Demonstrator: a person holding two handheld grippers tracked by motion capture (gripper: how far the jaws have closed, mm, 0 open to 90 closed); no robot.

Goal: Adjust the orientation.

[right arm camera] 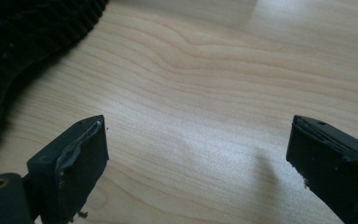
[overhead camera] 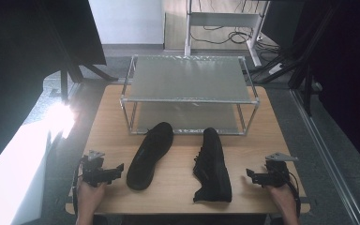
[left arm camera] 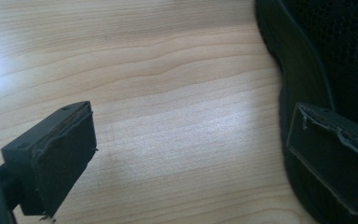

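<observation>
From the high view, two black shoes lie mid-desk (overhead camera: pixel 178 187): the left shoe (overhead camera: pixel 150 154) on its side, the right shoe (overhead camera: pixel 212 165) upright. The left tool (overhead camera: pixel 120 168) sits at eight o'clock, the right tool (overhead camera: pixel 250 173) at four.

In the left gripper view, jaws stand apart, shoe at three o'clock.

In the right gripper view, jaws stand apart, shoe at ten.

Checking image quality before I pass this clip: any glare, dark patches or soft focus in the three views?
High view: a blown-out glare patch at the table's left edge, dark surroundings, and the two black shoes lose detail. Left gripper view: a soft sheen on the wood, with the shoe's side murky. Right gripper view: even light, faint jaw shadow on the wood, near jaws slightly soft.
</observation>
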